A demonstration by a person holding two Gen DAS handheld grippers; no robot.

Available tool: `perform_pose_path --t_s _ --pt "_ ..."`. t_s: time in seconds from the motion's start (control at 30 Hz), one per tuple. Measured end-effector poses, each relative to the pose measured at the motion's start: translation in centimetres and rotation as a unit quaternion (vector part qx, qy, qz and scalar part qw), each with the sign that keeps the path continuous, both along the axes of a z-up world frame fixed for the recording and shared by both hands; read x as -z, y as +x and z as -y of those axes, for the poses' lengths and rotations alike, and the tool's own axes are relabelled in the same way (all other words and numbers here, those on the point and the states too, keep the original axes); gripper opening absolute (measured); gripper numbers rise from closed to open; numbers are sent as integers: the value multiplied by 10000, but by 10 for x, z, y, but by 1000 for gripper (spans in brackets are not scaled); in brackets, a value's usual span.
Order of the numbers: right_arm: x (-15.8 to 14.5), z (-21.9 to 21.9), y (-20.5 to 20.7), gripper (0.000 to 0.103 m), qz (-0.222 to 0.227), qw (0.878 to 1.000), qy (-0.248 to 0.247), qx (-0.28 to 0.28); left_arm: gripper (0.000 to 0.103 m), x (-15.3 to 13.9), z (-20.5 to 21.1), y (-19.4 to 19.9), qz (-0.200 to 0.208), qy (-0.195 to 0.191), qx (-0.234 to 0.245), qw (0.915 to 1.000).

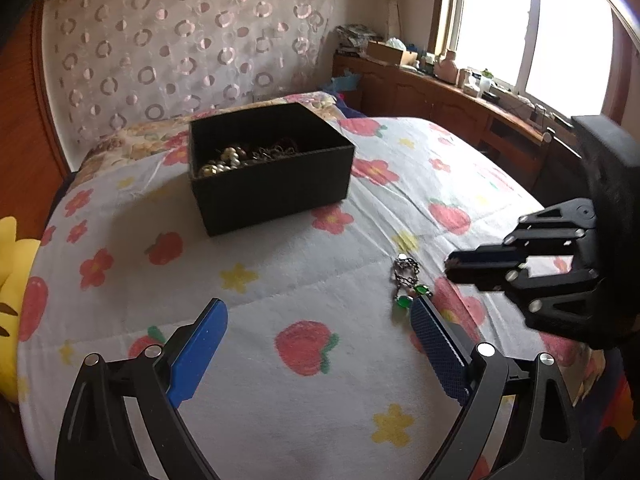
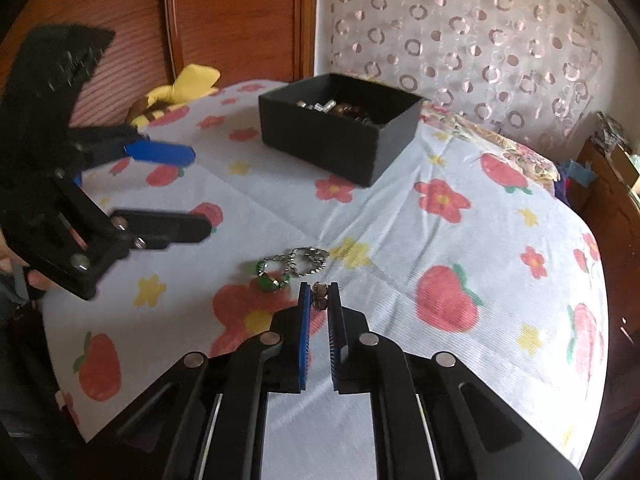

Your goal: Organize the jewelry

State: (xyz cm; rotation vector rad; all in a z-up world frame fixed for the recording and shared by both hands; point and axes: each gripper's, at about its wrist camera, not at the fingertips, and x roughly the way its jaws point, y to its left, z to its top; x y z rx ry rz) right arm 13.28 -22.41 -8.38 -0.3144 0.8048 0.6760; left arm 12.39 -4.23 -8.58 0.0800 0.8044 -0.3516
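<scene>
The right hand-held gripper [image 2: 319, 294] pinches what looks like a small brown bead of the green-stoned silver chain [image 2: 294, 264]. The left hand-held gripper [image 1: 320, 316] gapes open. A thin nip may slip before the black box [image 2: 340, 128] at twelve o'clock.

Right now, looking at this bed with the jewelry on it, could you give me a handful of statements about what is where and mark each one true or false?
1. The black box already holds some jewelry. True.
2. The chain with green beads lies inside the box. False: it lies on the flowered bedspread, apart from the box.
3. The left gripper has its jaws spread wide with nothing between them. True.
4. The right gripper is wide open. False: its jaws are nearly together, on a small brownish piece at their tips.
5. The box has a lid on it. False: it stands open.
</scene>
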Motion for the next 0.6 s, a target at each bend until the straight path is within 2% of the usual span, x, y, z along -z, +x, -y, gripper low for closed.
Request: perform_pose_path --t_s 0.33,0.4,0.47,0.6 --pt "-15 40 -17 9 174 9988 335 307 88 8 45 2 -156 153 502 9985" --pt "-17 46 -20 9 201 9984 385 349 78 9 53 0 -158 211 594 9979" --pt "-18 51 -22 9 214 9981 440 380 63 12 61 2 -197 296 650 9973" --pt "-18 56 -23 10 222 9975 514 436 45 17 69 5 -216 497 616 9966"
